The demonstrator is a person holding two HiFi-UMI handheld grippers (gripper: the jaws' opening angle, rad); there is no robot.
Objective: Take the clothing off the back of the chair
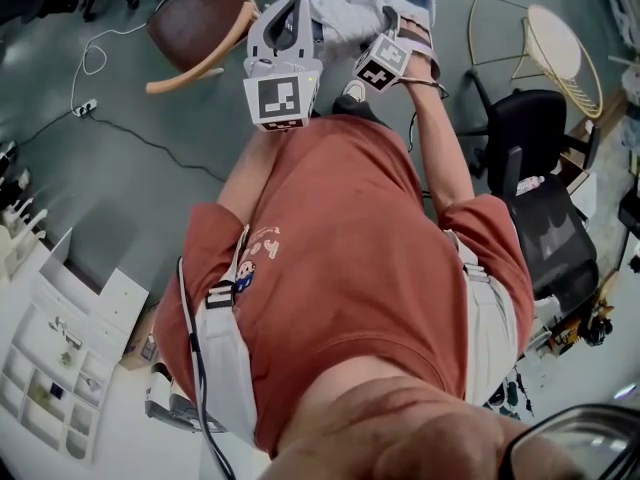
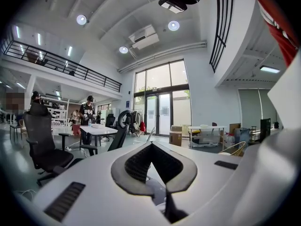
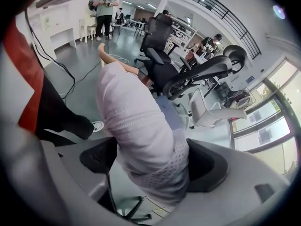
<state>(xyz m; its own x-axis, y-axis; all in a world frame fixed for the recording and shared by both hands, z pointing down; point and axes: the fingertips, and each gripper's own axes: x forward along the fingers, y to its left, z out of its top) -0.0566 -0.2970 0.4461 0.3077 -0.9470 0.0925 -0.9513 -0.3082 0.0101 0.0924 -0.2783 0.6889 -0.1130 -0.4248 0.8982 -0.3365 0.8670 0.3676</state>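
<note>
Clothing, a pale whitish garment of soft ribbed and perforated fabric (image 3: 136,126), hangs in a bunched fold between the jaws of the right gripper (image 3: 150,166). The jaws point steeply downward and stand spread wide. The cloth fills most of the gap and lies against the dark pad on the right side of that view, yet it is not pinched. Just behind the garment shows a blue-grey padded chair (image 3: 165,111), with a dark star base and castors visible below the jaws; whether the cloth rests on the chair's back cannot be told. In the head view the garment sits crumpled at the top of the picture between the two tools, just beyond the person's rust-red T-shirt (image 1: 350,248). The left gripper (image 1: 292,8) is held level beside it, its jaws pressed together at the tips with nothing between them. Its own view looks out over a black mesh office chair (image 2: 42,140) and a white table (image 2: 99,131).
</note>
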